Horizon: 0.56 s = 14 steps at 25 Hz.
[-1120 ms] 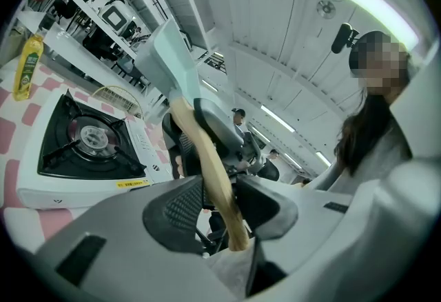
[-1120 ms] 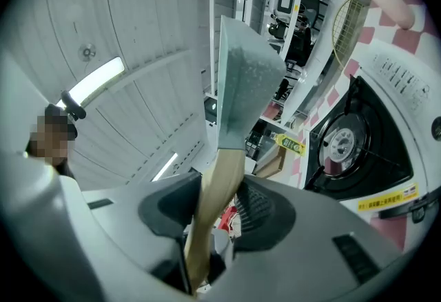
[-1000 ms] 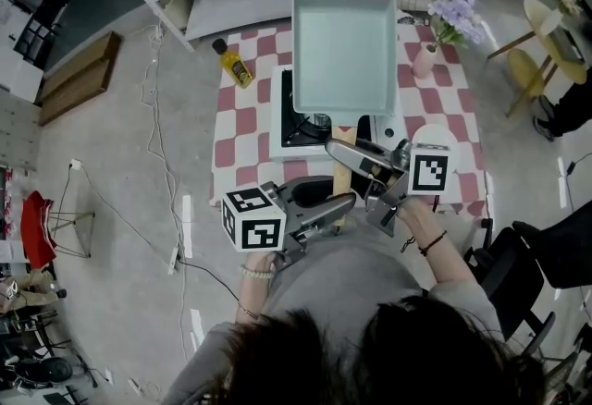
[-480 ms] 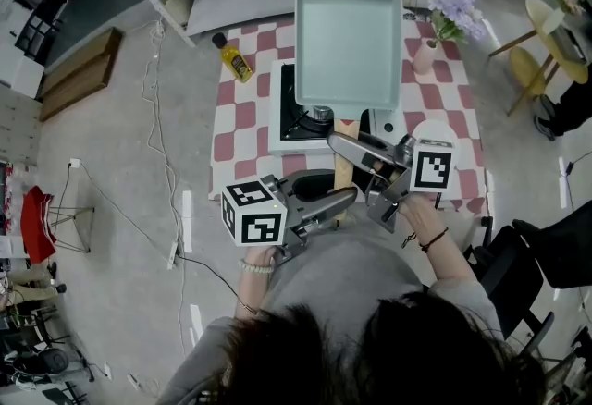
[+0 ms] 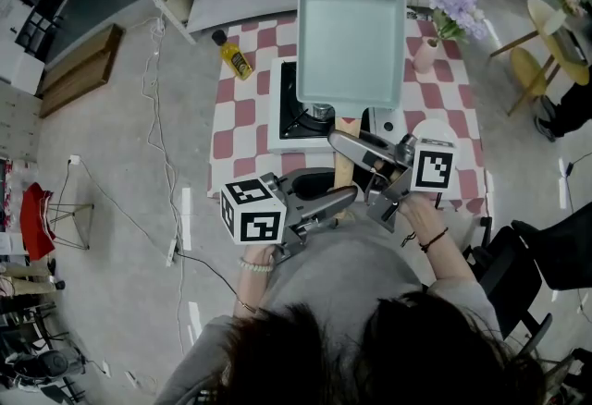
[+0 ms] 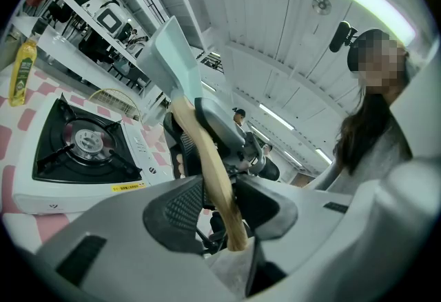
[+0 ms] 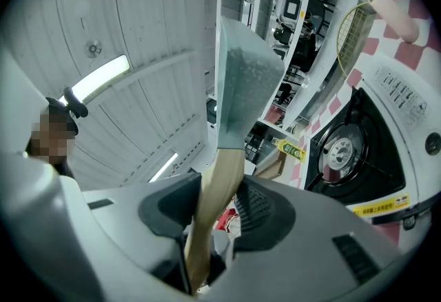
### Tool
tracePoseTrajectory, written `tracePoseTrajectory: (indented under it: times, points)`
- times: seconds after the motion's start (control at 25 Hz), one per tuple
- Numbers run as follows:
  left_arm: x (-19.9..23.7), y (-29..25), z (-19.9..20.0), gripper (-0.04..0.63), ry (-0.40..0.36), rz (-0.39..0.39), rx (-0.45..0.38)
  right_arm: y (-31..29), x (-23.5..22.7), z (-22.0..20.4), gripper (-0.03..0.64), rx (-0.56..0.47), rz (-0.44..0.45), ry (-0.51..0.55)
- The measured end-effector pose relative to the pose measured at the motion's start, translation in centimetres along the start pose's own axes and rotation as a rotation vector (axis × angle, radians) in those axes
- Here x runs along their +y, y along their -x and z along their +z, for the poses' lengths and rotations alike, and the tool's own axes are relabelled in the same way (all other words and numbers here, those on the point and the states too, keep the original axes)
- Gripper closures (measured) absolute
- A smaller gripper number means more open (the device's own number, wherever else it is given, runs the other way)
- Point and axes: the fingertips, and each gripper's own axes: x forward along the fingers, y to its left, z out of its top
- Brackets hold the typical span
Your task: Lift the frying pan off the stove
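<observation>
A square pale-green frying pan point(image 5: 350, 41) with a wooden handle point(image 5: 342, 174) hangs above the white single-burner gas stove point(image 5: 298, 124), tilted, with the burner exposed under it. My left gripper point(image 5: 340, 201) is shut on the lower end of the handle. My right gripper point(image 5: 359, 153) is shut on the handle a little higher up. In the left gripper view the handle point(image 6: 210, 163) runs up between the pads to the pan point(image 6: 171, 63), with the stove point(image 6: 79, 145) below it. The right gripper view has the handle point(image 7: 217, 190) clamped, the pan point(image 7: 244, 80) overhead and the stove point(image 7: 351, 156) at the right.
The stove stands on a red-and-white checkered tablecloth point(image 5: 242, 116). An oil bottle point(image 5: 232, 59) lies at the table's far left and a pink vase with purple flowers point(image 5: 433, 35) stands at the far right. A white plate point(image 5: 433, 131) sits near the right gripper. Chairs point(image 5: 532, 70) stand to the right.
The pan has risen a little and drifted to the far right, uncovering more of the burner. Both grippers keep their hold on the handle.
</observation>
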Motion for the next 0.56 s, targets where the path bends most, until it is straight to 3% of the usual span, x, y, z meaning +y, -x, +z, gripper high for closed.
tracePoseTrajectory:
  times: [0.4,0.56]
  points:
    - [0.25,-0.01,0.07,0.431,0.003,0.0,-0.001,-0.31,0.18,0.34,0.449,-0.015,0.026,-0.009]
    - [0.28,-0.05,0.16,0.431,0.003,-0.001,-0.001,-0.28,-0.04,0.46,0.449,-0.007,-0.004,0.003]
